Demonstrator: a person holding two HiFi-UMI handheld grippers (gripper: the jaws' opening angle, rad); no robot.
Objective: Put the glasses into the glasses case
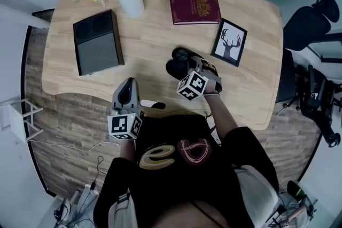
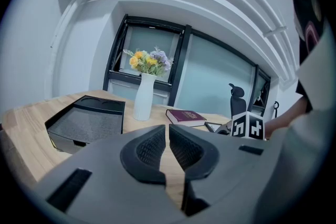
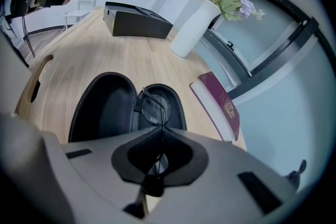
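A black glasses case [image 1: 175,65] lies open on the wooden table [image 1: 155,34], just beyond the near edge, with both hollow halves facing up [image 3: 102,107]. My right gripper [image 1: 192,65] hangs over the case's right half, pointing steeply down. In the right gripper view it [image 3: 159,134] is shut on the thin-framed glasses [image 3: 152,110]; one round lens hangs over the case's right half and the rest is hidden behind the jaws. My left gripper [image 1: 130,84] hovers at the table's near edge, left of the case. It [image 2: 167,136] points nearly level, jaws together with only a slit between, holding nothing.
A white vase of flowers [image 1: 130,0] and a black box [image 1: 97,42] stand at the back left. A burgundy book [image 1: 194,8] and a framed deer picture [image 1: 230,41] lie behind and right of the case. An office chair [image 1: 312,24] stands off the table's right side.
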